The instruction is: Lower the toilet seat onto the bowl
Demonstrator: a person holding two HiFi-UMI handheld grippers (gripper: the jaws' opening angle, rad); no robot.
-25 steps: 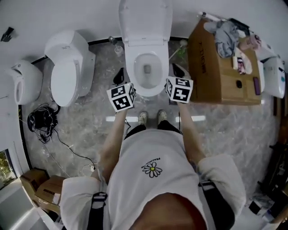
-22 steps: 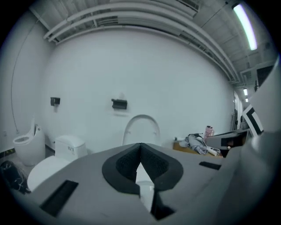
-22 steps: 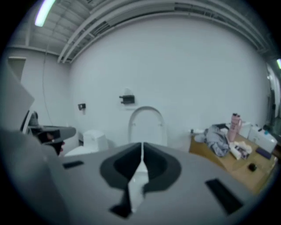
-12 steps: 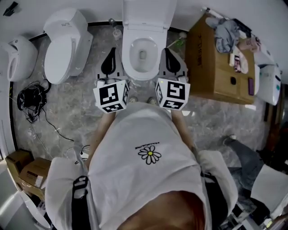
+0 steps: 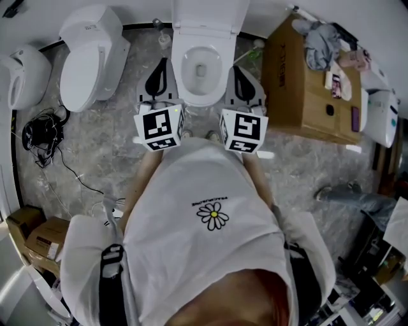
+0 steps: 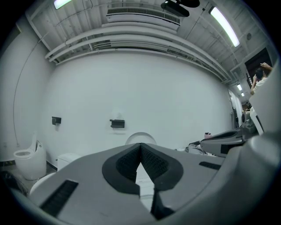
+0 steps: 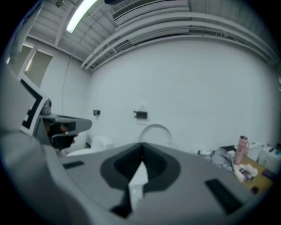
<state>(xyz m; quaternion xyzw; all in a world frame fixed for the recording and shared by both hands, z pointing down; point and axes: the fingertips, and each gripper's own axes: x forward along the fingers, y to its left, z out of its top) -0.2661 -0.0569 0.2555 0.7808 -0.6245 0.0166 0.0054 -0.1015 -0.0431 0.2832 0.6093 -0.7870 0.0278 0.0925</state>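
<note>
Both tongs are pressed together with nothing between them: the left tongs [image 6: 140, 146] and the right tongs [image 7: 141, 146] each show their ribbed dark pads meeting at the tip, with only the wall and the toilet beyond. From the head view the left tongs [image 5: 163, 62] and right tongs [image 5: 235, 67] lie side by side, pointing at the back wall, with the open bowl [image 5: 203, 99] between them and its long axis running parallel to them, from the wall toward the person. The toilet seat [image 5: 209, 15] is ahead of both tips and clear of them, standing upright against the wall with its long axis vertical. In the gripper views its rounded end is uppermost, an arch just above the left tips [image 6: 140, 136] and slightly right of the right tips [image 7: 154, 130]. Behind each tongs sits its marker cube [image 5: 159, 127], close to the person's white shirt [image 5: 212, 216]. Left of the left tongs stands a second toilet [image 5: 89, 57] with its lid down, and black cables [image 5: 38, 137] lie on the floor further out. Right of the right tongs is a brown box [image 5: 299, 95] with crumpled clothing [image 5: 322, 44] on top, and a pink bottle [image 7: 241, 149].
</note>
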